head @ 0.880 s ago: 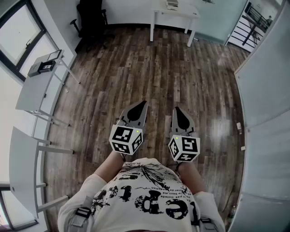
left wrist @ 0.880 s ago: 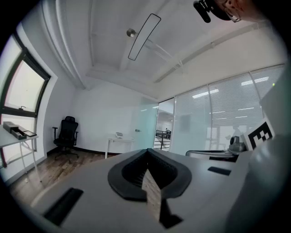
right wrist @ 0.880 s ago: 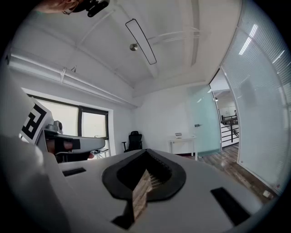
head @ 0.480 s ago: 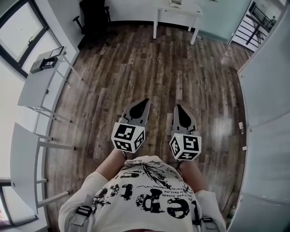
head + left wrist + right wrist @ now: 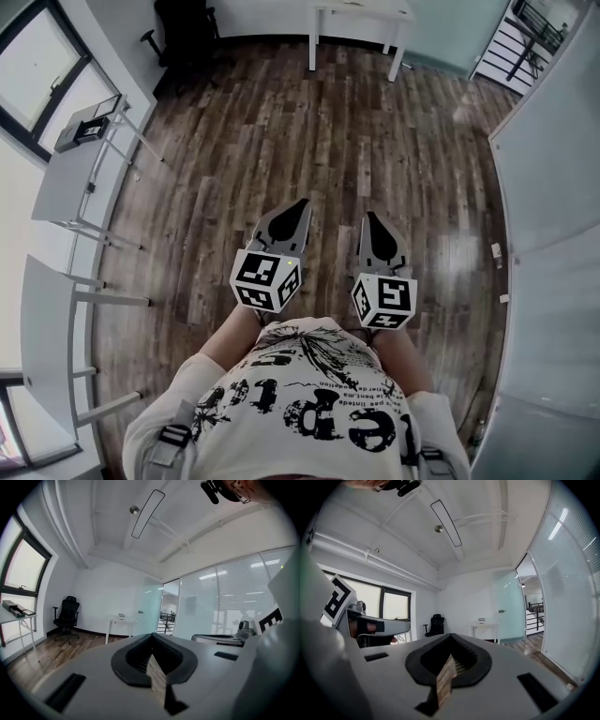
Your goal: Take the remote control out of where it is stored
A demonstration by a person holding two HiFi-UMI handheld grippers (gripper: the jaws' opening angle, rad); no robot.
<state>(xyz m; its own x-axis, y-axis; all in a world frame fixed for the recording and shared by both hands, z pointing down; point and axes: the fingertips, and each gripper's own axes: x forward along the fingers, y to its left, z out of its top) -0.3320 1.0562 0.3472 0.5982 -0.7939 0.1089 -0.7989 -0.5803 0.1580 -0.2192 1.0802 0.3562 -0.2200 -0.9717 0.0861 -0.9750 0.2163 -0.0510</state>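
No remote control shows in any view. The person stands on a wooden floor and holds both grippers side by side at waist height, pointing forward and about level. My left gripper (image 5: 301,202) has its jaws shut with nothing between them, and the left gripper view shows the same closed tips (image 5: 151,637). My right gripper (image 5: 369,216) is likewise shut and empty, its dark pads meeting in the right gripper view (image 5: 450,636). Each gripper carries a marker cube close to the person's body.
A white desk (image 5: 361,11) and a black office chair (image 5: 183,33) stand at the far wall. Two white folding tables (image 5: 66,183) line the left wall by the window, one bearing a dark box (image 5: 89,127). A pale partition wall (image 5: 553,187) runs along the right.
The room has slid slightly up in the head view. Both grippers stay shut and side by side, almost where they were.
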